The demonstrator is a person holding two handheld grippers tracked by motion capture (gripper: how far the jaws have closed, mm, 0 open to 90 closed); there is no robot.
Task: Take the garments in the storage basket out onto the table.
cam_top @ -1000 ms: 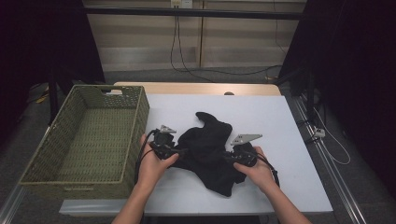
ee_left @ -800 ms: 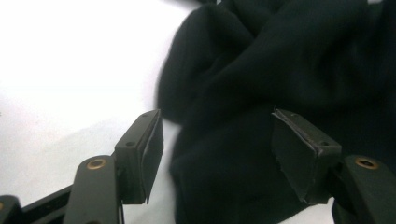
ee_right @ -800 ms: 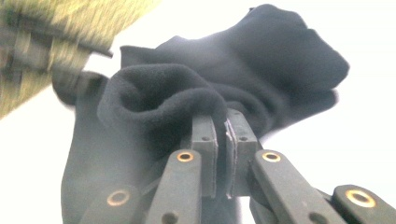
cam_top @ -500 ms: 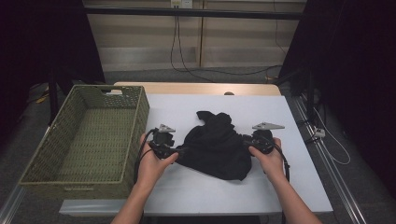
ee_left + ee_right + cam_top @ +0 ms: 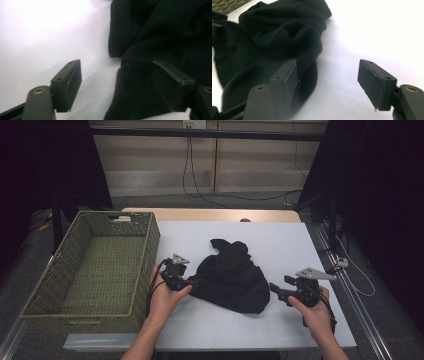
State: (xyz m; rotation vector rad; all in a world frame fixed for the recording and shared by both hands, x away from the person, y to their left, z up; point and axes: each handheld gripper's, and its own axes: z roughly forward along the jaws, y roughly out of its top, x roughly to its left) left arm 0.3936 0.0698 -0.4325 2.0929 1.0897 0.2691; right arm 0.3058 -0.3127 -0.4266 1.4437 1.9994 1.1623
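Observation:
A black cloth (image 5: 230, 275) lies bunched in a heap in the middle of the white table (image 5: 280, 240). My left gripper (image 5: 192, 282) is at the cloth's left edge. In the left gripper view its jaws have just been opening; they stand apart (image 5: 120, 82) with the cloth's (image 5: 162, 37) edge between them, and no pad presses on it. My right gripper (image 5: 275, 292) sits just right of the heap, clear of it. Its jaws have just been opening too, and bare table shows between them (image 5: 332, 80), the cloth (image 5: 274, 32) off to their left.
A green woven basket (image 5: 147, 255) stands at the table's left side, close beside the left hand. A small fitting with a cable (image 5: 342, 262) sits at the table's right edge. White tabletop lies behind and to the right of the cloth.
The right gripper has let go of the cloth, opened and drawn away to the right. The cloth has dropped into a loose heap. The left hand has stayed where it was.

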